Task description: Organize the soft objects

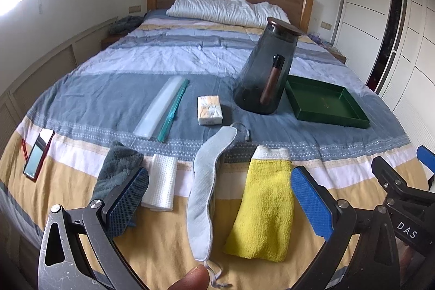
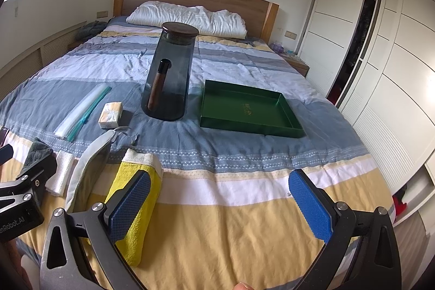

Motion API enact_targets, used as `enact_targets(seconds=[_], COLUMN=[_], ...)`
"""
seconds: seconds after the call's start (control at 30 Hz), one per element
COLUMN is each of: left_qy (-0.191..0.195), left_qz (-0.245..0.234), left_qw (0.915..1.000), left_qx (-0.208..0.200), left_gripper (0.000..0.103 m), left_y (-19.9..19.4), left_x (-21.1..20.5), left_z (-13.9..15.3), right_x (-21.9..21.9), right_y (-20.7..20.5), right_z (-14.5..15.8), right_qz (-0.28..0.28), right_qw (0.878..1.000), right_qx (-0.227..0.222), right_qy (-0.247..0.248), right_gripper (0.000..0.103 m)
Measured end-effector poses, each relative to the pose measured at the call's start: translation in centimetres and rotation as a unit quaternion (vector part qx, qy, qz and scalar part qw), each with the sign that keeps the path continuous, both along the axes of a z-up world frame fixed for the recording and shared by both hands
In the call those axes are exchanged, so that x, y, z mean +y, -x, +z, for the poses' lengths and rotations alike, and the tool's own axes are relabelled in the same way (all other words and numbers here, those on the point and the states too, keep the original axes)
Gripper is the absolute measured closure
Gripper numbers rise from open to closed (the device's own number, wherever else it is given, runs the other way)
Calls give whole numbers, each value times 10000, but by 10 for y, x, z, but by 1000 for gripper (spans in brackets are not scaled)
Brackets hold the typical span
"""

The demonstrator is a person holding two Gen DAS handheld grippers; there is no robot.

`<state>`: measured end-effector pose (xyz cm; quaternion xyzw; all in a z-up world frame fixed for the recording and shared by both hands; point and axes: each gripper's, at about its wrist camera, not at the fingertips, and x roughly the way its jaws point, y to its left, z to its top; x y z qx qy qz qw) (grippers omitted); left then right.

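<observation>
Both tools, left (image 1: 220, 204) and right (image 2: 220, 205), hang wide open over the near bed (image 2: 244, 222), with towel (image 1: 117, 167), cloth (image 1: 161, 181), eye mask (image 1: 205, 181) and yellow mitt (image 1: 263, 205) lined up near, green tray (image 2: 244, 108) farther right.

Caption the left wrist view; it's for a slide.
Open left gripper hovers over a yellow mitt and grey eye mask on the bed, green tray beyond.

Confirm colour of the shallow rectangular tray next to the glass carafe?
Dark green, with a small gold mark inside. The shallow rectangular tray shows best in the right wrist view.
</observation>
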<state>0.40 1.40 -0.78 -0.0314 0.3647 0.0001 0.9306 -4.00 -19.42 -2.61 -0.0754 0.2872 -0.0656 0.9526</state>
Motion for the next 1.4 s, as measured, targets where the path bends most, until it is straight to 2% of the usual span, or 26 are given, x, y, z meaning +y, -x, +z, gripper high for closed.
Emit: enact_targets(seconds=[1.4], left_qy=[-34], left_qz=[-34], left_qw=[10000], left_qx=[75], left_gripper=[1], left_y=[0], left_x=[1], left_z=[-3], right_x=[-2], right_y=[-2], right_z=[-1], right_qz=[14], right_qw=[10000], right_qx=[42], right_qy=[-34], right_gripper=[0])
